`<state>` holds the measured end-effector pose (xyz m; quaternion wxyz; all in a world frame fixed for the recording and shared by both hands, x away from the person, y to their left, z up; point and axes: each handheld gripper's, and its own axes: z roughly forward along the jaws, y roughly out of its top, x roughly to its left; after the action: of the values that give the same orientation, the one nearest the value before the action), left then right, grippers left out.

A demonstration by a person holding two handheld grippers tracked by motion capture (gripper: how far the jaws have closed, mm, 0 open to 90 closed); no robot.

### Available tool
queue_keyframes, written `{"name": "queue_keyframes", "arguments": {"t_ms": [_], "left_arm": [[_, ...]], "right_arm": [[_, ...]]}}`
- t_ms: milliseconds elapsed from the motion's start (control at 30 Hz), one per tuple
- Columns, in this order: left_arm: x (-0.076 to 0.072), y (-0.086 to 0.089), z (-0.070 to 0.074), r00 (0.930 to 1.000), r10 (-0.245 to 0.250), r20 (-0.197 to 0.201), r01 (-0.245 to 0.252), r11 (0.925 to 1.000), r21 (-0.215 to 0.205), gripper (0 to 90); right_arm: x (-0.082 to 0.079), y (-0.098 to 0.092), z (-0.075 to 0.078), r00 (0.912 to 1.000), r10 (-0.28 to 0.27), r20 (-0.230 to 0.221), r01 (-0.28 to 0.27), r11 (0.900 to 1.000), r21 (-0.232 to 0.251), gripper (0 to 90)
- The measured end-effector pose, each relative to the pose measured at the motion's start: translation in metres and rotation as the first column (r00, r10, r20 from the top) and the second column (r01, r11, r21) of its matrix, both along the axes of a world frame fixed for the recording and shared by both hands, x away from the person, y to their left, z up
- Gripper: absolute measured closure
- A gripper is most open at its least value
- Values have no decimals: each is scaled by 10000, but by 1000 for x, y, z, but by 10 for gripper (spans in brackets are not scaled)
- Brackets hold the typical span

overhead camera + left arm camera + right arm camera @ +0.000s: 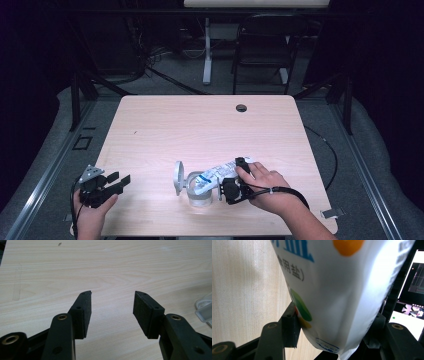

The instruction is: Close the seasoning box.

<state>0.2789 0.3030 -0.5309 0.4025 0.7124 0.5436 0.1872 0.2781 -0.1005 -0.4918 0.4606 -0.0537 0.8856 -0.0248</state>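
A white salt bag [214, 173] with blue print lies tilted, its lower end over a clear jar [200, 198] near the table's front edge. The jar's hinged lid [178, 178] stands open on its left. My right gripper [231, 176] is shut on the bag's upper part. In the right gripper view, the bag [332, 290] sits between both pads [292, 327], which press into it. My left gripper [114, 182] rests at the front left corner, open with nothing between its fingers. The left gripper view shows its jaws [112, 312] wide apart over bare wood, with a clear container edge [203, 308] at the right.
The wooden table [200, 125] has a cable hole [241, 107] near its far edge. A black chair [265, 45] and a desk leg [207, 50] stand beyond it. A lit monitor [412, 290] shows behind the bag.
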Motion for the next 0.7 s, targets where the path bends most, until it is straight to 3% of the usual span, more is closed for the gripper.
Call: {"name": "queue_keyframes", "arguments": {"t_ms": [700], "left_arm": [[0, 1, -1, 10000, 20, 35, -20, 10000, -30, 493]], "right_arm": [[0, 0, 0, 10000, 2, -10, -2, 10000, -54, 426]]}}
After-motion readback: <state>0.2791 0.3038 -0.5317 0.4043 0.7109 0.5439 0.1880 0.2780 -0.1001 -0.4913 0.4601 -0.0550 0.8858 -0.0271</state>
